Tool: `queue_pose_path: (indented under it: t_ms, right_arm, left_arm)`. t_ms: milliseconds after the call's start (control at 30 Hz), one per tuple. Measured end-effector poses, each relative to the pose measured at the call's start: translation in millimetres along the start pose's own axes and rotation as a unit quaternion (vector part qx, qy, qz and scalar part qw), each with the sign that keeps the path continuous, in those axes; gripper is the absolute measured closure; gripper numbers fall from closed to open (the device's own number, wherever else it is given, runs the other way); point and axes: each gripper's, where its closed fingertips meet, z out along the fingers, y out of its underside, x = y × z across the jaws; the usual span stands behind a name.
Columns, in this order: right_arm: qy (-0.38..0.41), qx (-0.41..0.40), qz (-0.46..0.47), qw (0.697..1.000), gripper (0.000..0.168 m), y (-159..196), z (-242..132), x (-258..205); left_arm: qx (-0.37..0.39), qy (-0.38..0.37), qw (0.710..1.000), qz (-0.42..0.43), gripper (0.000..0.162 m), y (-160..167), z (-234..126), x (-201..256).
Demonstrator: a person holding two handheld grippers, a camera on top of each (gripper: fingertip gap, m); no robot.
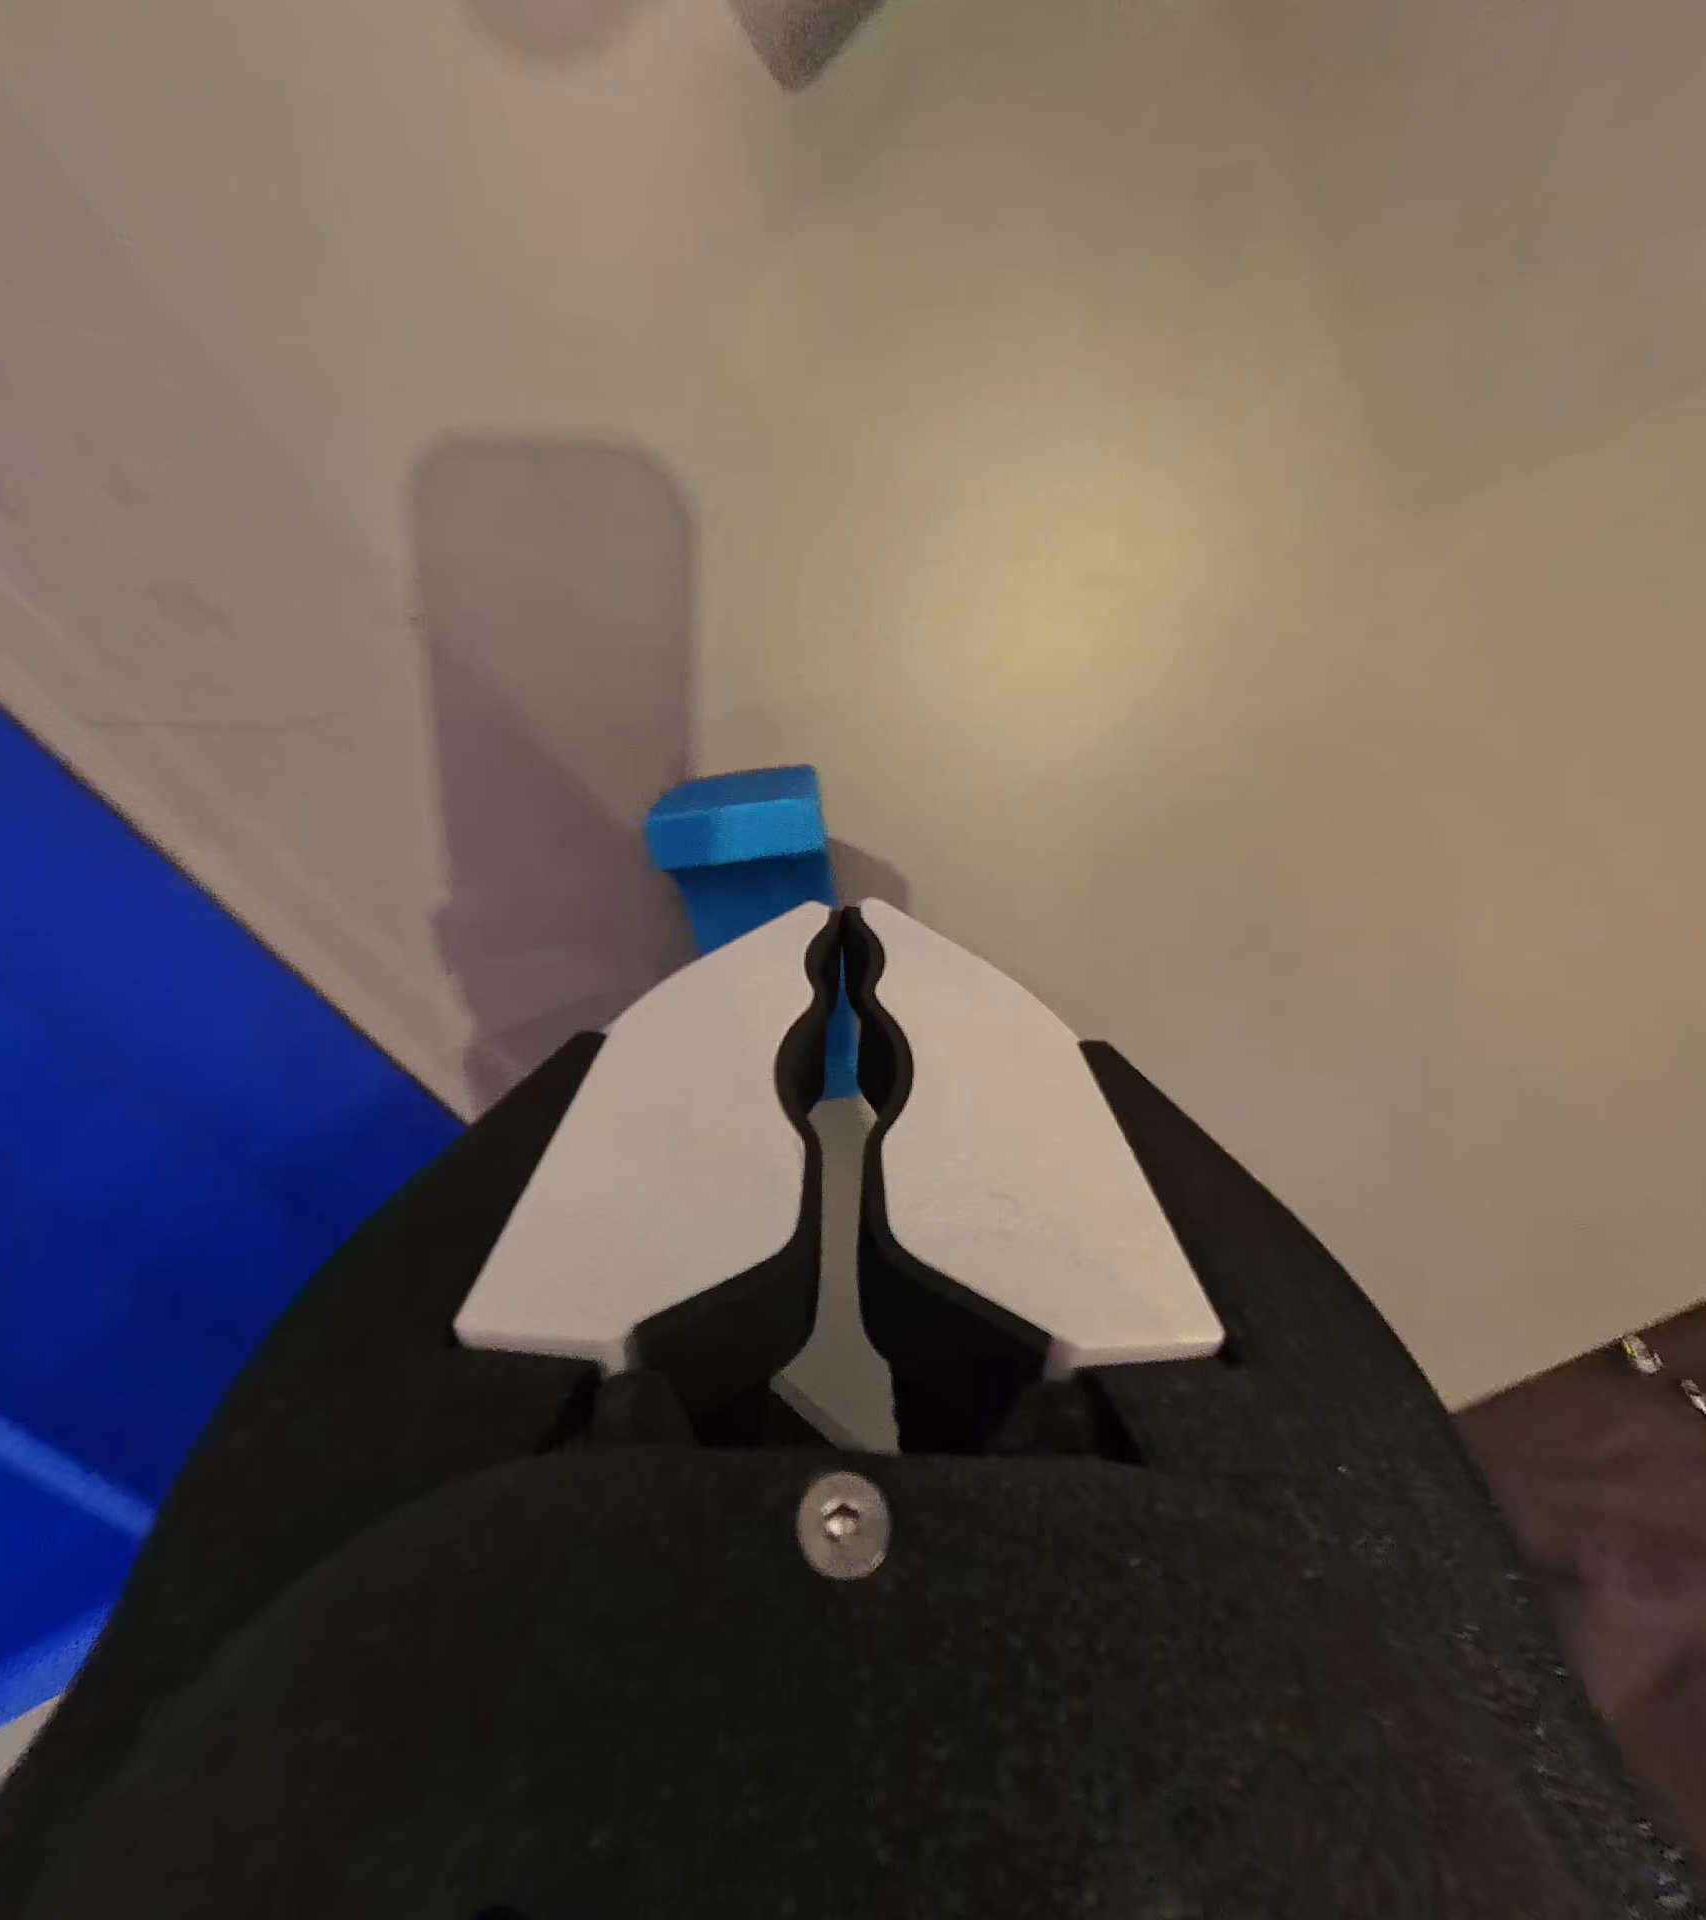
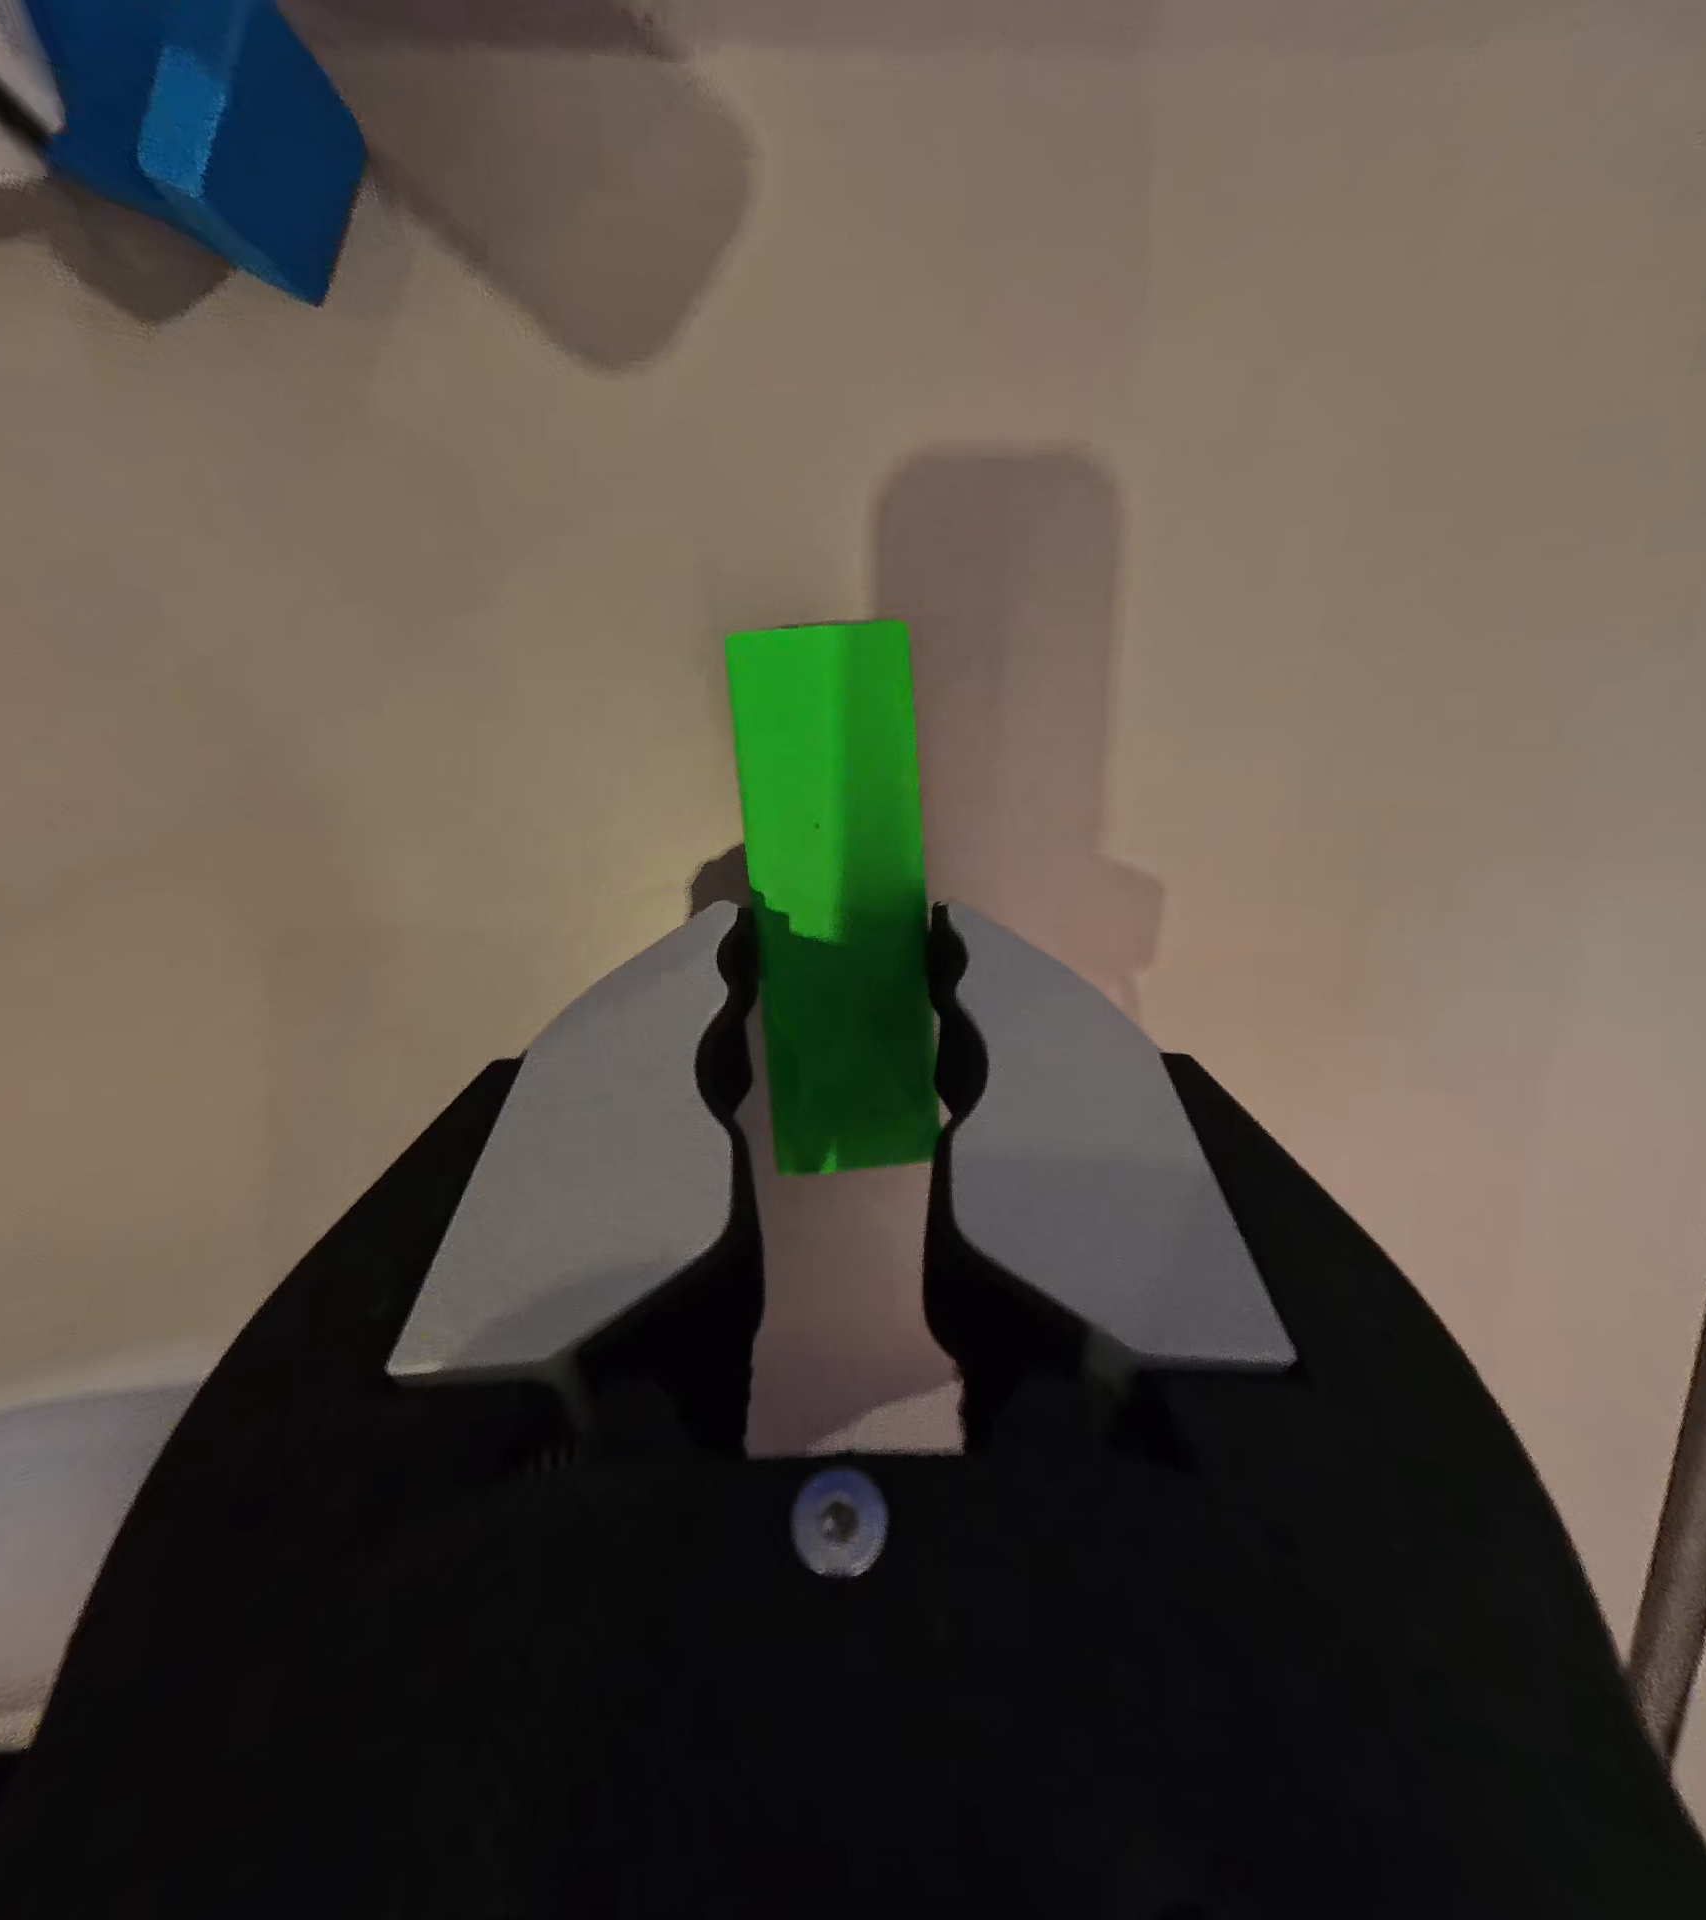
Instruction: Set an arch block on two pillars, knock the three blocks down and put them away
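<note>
Two close wrist views down along jaws; shared pale tabletop (image 1: 1244,623)

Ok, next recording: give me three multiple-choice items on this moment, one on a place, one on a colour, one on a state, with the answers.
1. Where is the dark blue bin in the left wrist view?
A. at the left edge
B. at the top right
C. between the fingers

2. What colour is the block between the right gripper's fingers?
A. red
B. green
C. yellow

3. How does the left gripper stand?
A. wide open and empty
B. out of view
C. nearly shut, with a blue block showing through the gap and past the tips

Answers:
1 A: the bin fills the left edge.
2 B: the right gripper has its fingers on either side of a bright green block.
3 C: the left gripper has its tips almost touching around the blue block.
</note>
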Motion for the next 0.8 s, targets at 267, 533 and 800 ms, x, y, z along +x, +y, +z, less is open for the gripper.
queue_pose_path:
  t_ms: [267, 533, 800]
  right_arm:
    - [0.027, 0.004, -0.026, 0.999, 0.135, 0.3, -26.0, -3.3]
    - [0.079, 0.029, -0.012, 0.996, 0.135, 24.0, -103.5, -0.9]
    - [0.2, 0.046, 0.19, 0.96, 0.135, 148.6, -185.7, 19.3]
  left_arm:
    - [-0.062, -0.043, 0.997, -0.017, 0.093, 22.4, 12.7, -22.8]
    - [-0.079, -0.018, 0.997, -0.007, 0.13, 20.8, 25.3, -12.5]
    - [-0.05, -0.012, 0.999, 0.015, 0.13, 17.2, 9.0, -7.5]
